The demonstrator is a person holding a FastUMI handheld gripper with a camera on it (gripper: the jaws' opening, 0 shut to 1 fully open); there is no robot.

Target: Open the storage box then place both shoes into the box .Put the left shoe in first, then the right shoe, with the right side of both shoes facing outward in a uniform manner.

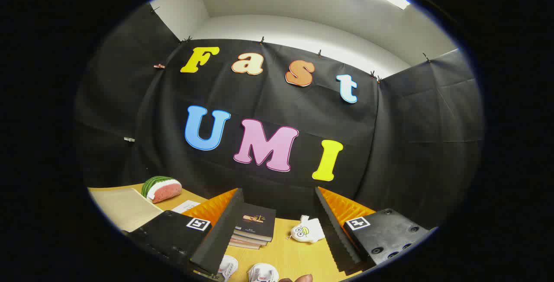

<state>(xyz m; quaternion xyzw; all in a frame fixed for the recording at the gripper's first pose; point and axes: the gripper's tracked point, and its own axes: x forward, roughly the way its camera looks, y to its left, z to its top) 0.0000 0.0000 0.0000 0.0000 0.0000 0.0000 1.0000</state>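
Closest to me, two white shoes (244, 270) sit on the wooden table (290, 254), low down between the fingers of my tool (277, 230) and nearer than their tips; I see just part of each, side by side, and cannot tell left from right. Something small and reddish-brown (298, 278) shows just beside them, too cropped for me to identify. The tool is released, its two fingers spread wide with nothing between them but bare table.

I judge the task barely begun: neither shoe is gripped, both remain on the table, and I can make out no storage box, so opening it and both placements are left.

Just ahead of the fingers I count one stack of books (254, 226), a dark cover on top, and one white plush toy (306, 230) with big eyes. Further off, beyond the left finger, lie one slip of white paper (185, 206), one beige mat (123, 208) and one watermelon slice (161, 188).
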